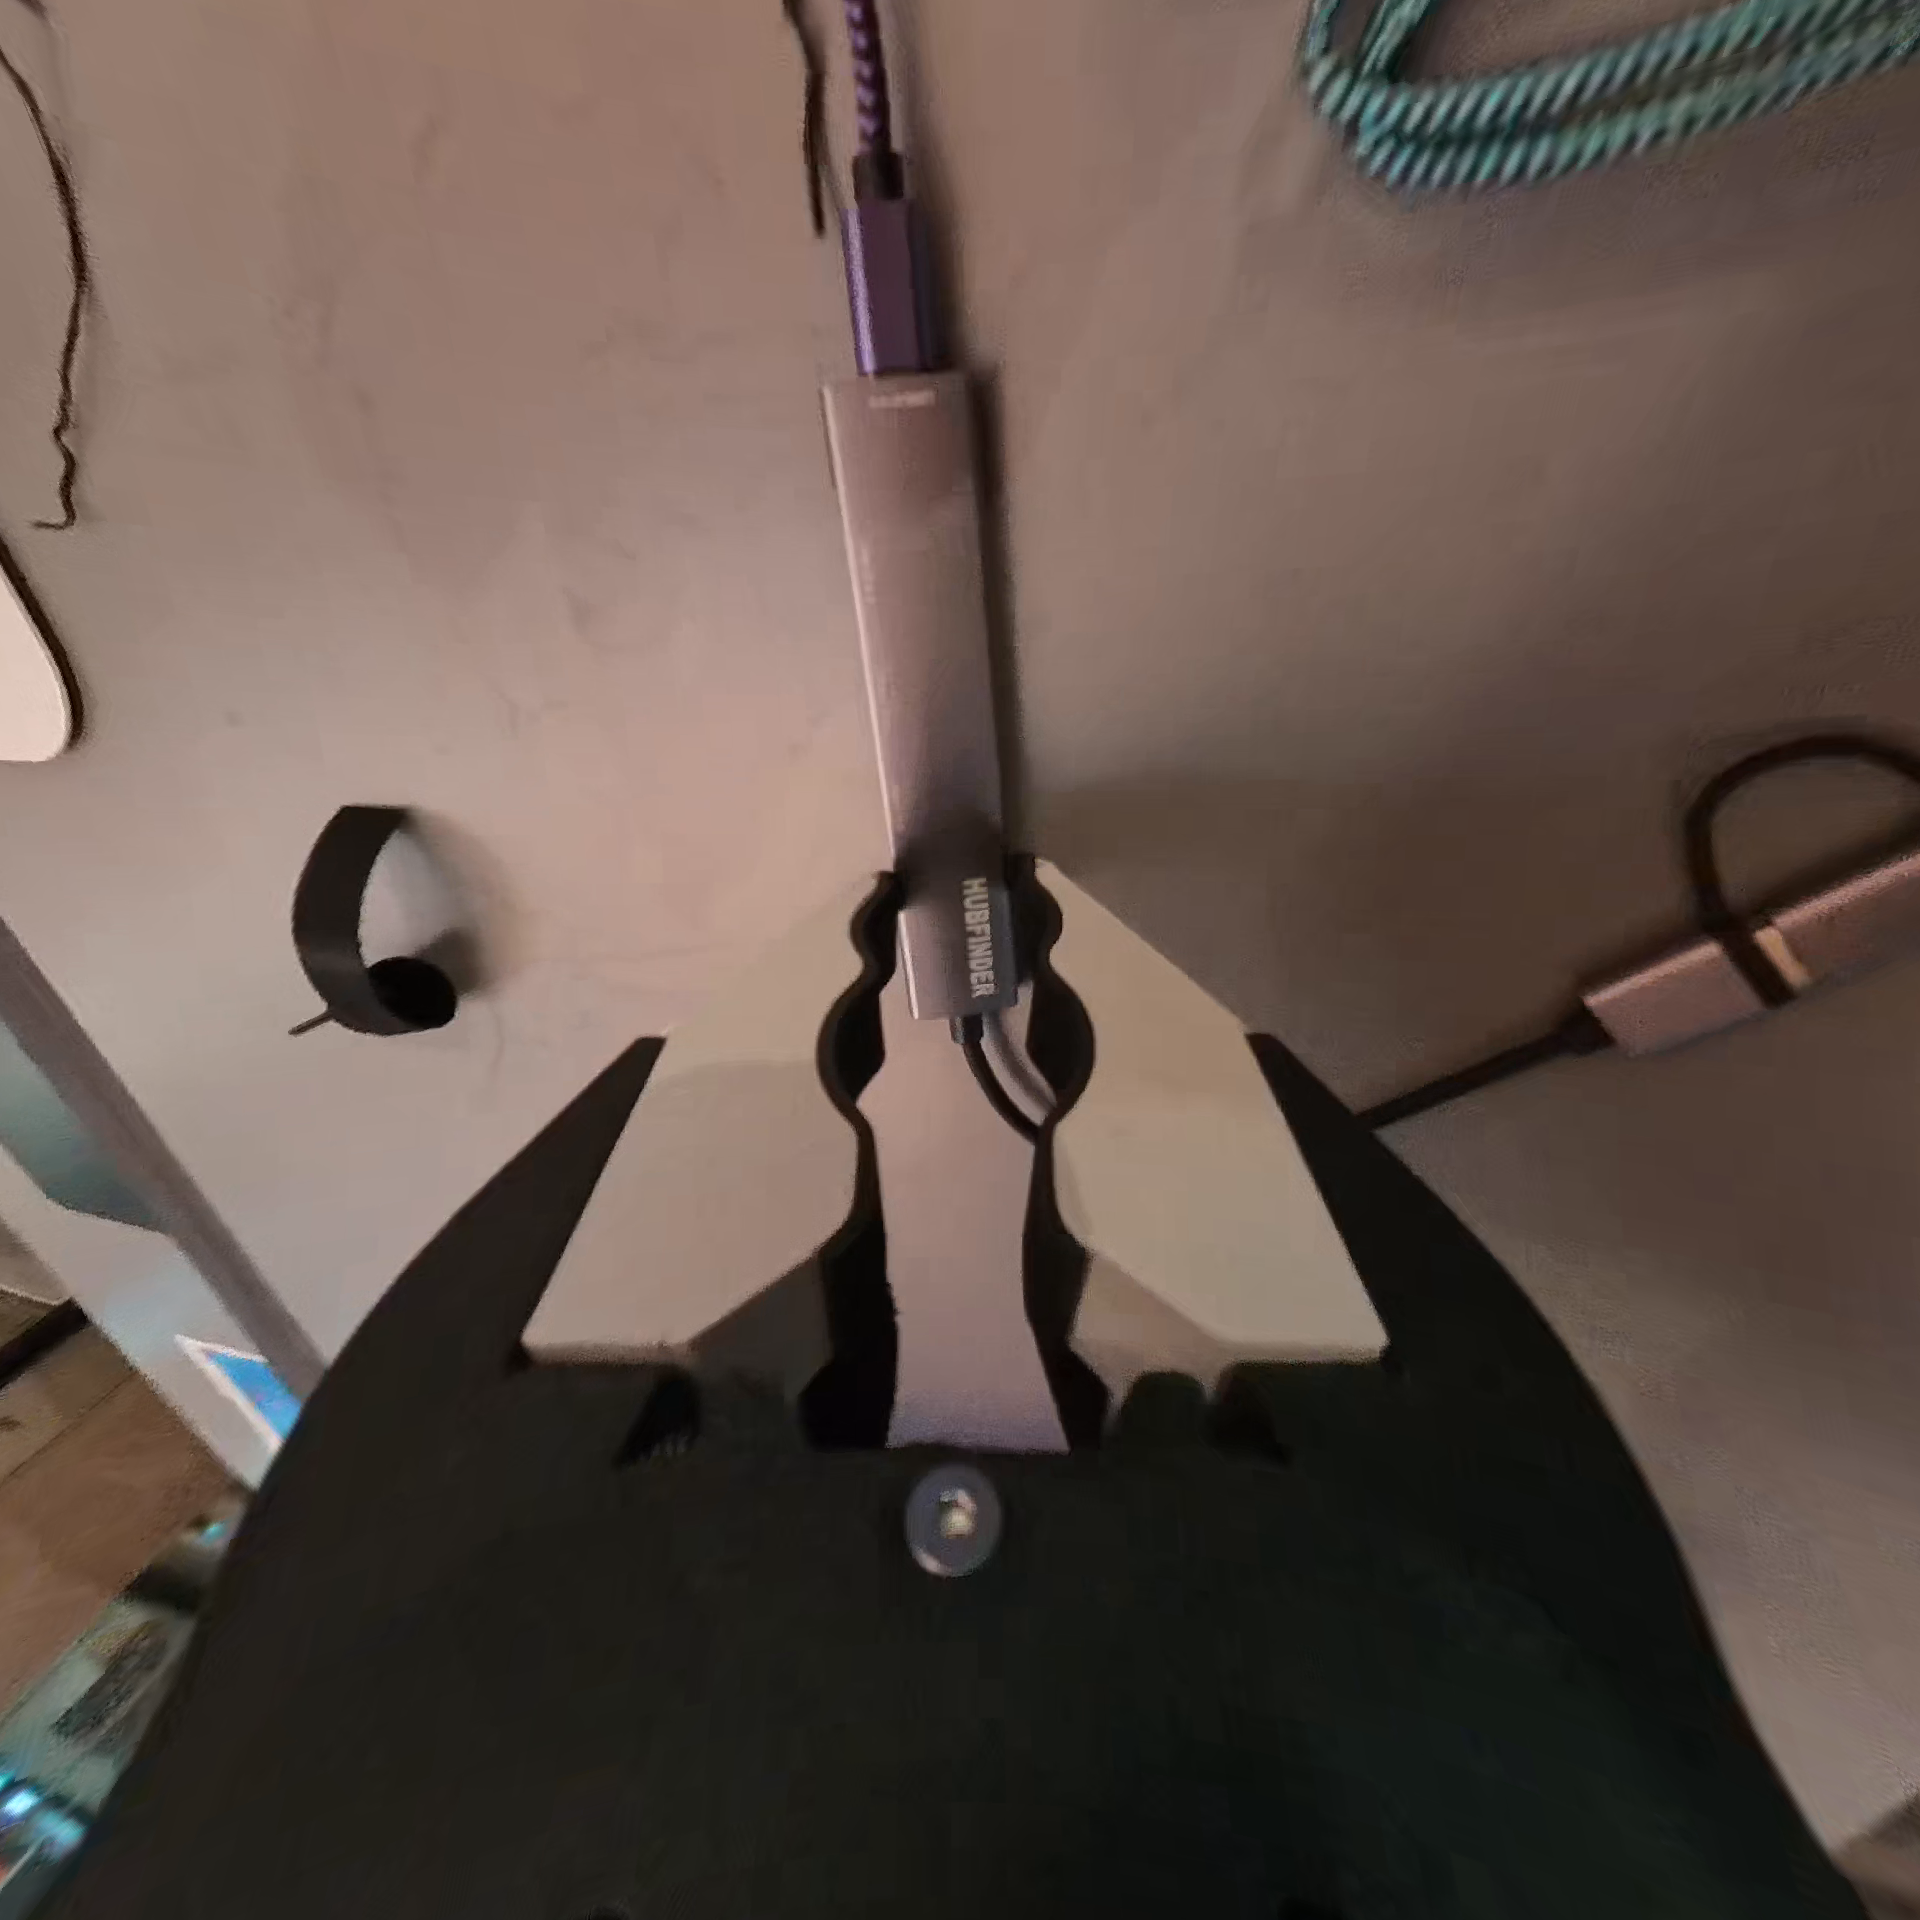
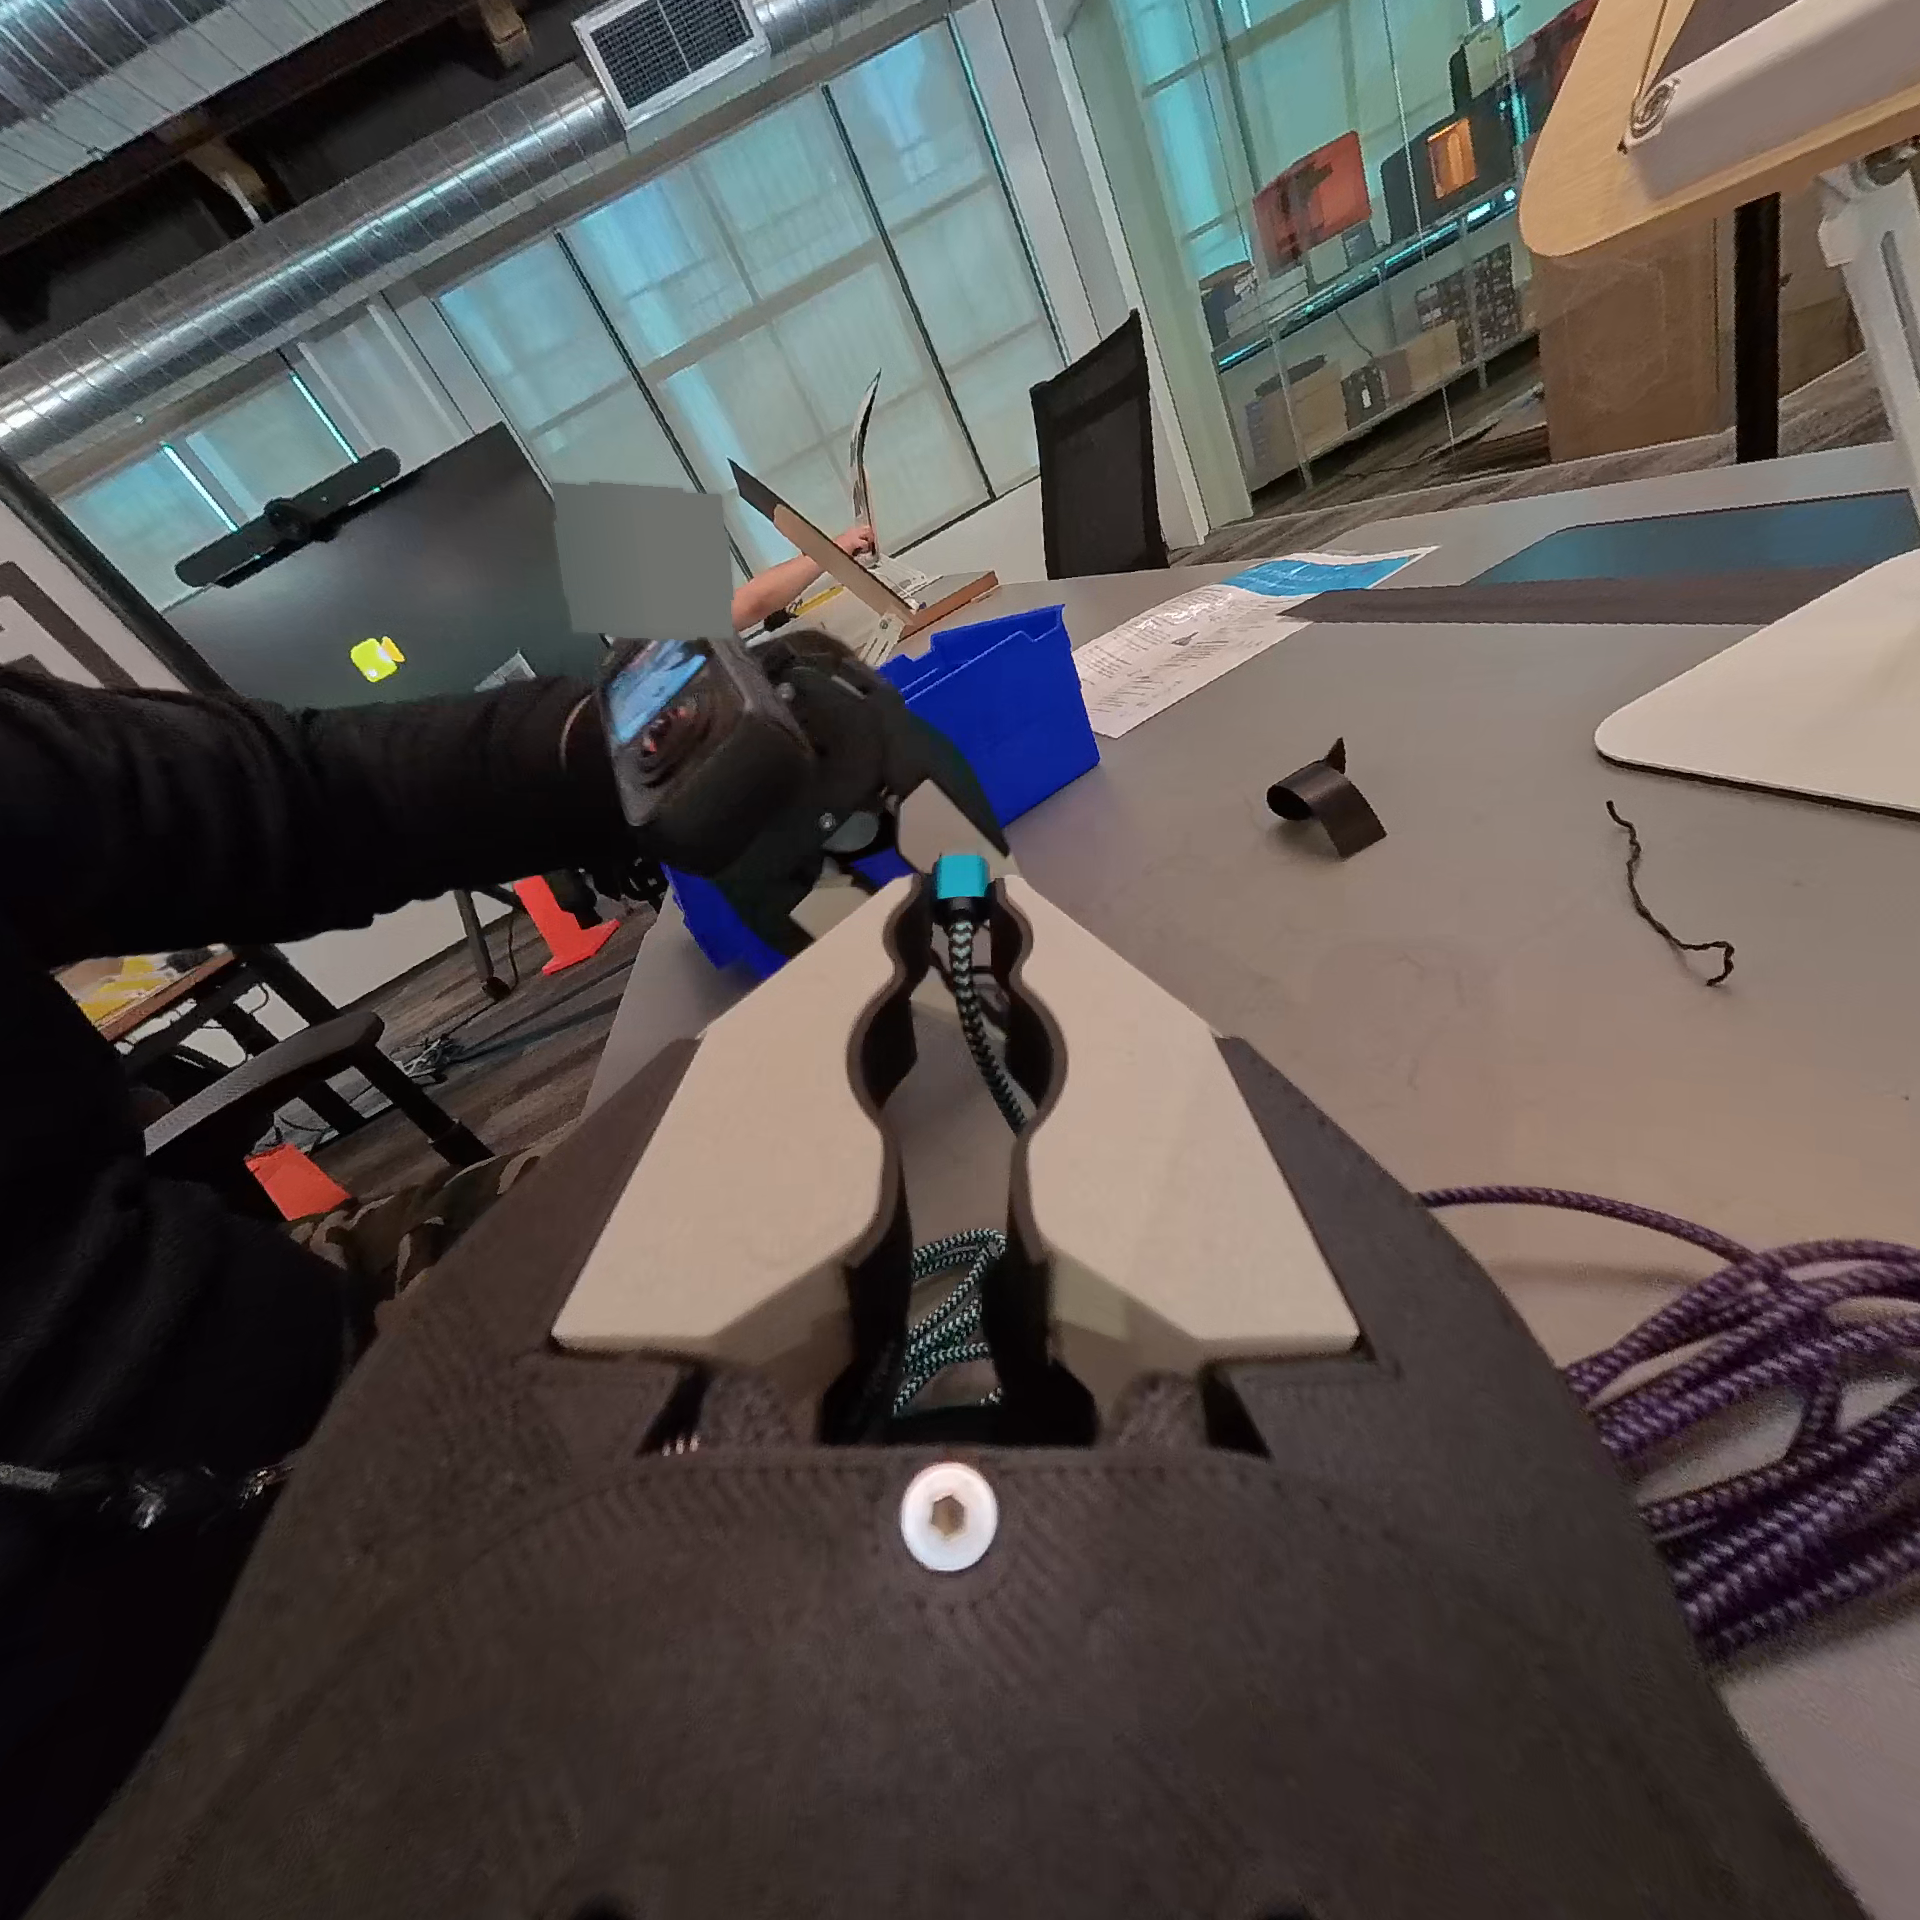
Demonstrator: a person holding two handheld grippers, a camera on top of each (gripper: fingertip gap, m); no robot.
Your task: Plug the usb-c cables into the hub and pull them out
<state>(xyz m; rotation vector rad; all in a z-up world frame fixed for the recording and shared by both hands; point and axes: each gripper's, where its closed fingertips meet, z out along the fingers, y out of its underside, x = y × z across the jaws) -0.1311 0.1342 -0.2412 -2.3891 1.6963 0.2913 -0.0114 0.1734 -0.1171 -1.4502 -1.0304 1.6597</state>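
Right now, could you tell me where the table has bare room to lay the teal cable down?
Bare tabletop lies between the hub and the black strap loop. It is crowded beside the purple cable coil and blue bins.

- A grey table [image 2: 1403, 935] fills the foreground.
- Tall glass partition windows [image 2: 790, 343] line the far wall.
- Silver ventilation ducts [image 2: 312, 270] cross the ceiling.
- A black office chair [image 2: 1101, 468] stands beyond the table.
- Dark, possibly carpeted floor [image 2: 540, 1060] shows on the left.
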